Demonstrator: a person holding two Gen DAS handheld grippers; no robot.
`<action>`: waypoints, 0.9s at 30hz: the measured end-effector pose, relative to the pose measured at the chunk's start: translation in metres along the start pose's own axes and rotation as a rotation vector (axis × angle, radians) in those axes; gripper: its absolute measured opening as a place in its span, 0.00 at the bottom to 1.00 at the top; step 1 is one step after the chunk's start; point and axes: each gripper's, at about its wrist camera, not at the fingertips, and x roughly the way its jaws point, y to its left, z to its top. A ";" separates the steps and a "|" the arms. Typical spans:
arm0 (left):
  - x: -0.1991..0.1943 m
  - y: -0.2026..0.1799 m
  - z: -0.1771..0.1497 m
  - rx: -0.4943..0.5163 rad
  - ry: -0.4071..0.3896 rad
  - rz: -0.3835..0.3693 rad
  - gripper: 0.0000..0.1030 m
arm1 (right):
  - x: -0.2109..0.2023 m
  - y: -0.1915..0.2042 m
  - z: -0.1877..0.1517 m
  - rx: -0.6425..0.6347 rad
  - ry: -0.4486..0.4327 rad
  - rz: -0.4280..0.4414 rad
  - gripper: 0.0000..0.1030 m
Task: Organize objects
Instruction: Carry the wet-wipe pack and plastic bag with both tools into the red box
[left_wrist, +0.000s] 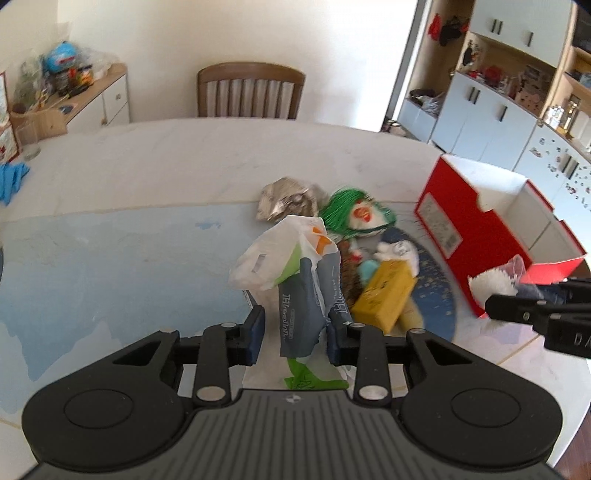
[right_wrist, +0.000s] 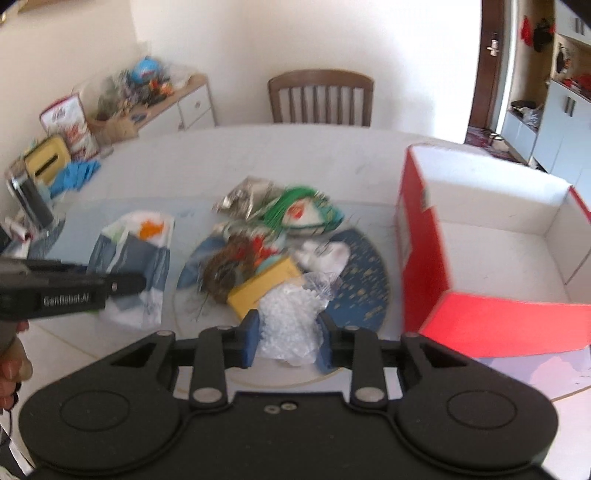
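My left gripper (left_wrist: 295, 336) is shut on a grey-blue and white plastic bag (left_wrist: 295, 280) and holds it above the table; from the right wrist view this gripper (right_wrist: 127, 284) and the bag (right_wrist: 136, 254) sit at the left. My right gripper (right_wrist: 288, 341) is shut on a clear bag of white beads (right_wrist: 288, 317), also lifted. In the left wrist view the right gripper (left_wrist: 496, 306) and the bead bag (left_wrist: 489, 282) hang beside an open red box (left_wrist: 461, 229), whose white inside (right_wrist: 498, 258) holds nothing.
On a round blue mat (right_wrist: 364, 280) lies a pile: a yellow box (right_wrist: 258, 288), a green-haired mask (right_wrist: 303, 214), a silver foil bag (right_wrist: 243, 195), a white cloth (right_wrist: 327, 254). Blue gloves (right_wrist: 74, 173) lie at the far left. A chair (right_wrist: 321, 98) stands behind the table.
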 end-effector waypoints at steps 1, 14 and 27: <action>-0.001 -0.004 0.003 0.008 -0.003 -0.005 0.31 | -0.005 -0.004 0.003 0.000 -0.010 -0.004 0.30; -0.003 -0.083 0.038 0.082 -0.034 -0.082 0.32 | -0.039 -0.075 0.024 0.041 -0.095 -0.055 0.30; 0.022 -0.190 0.070 0.115 -0.040 -0.102 0.32 | -0.050 -0.177 0.033 0.031 -0.098 -0.058 0.30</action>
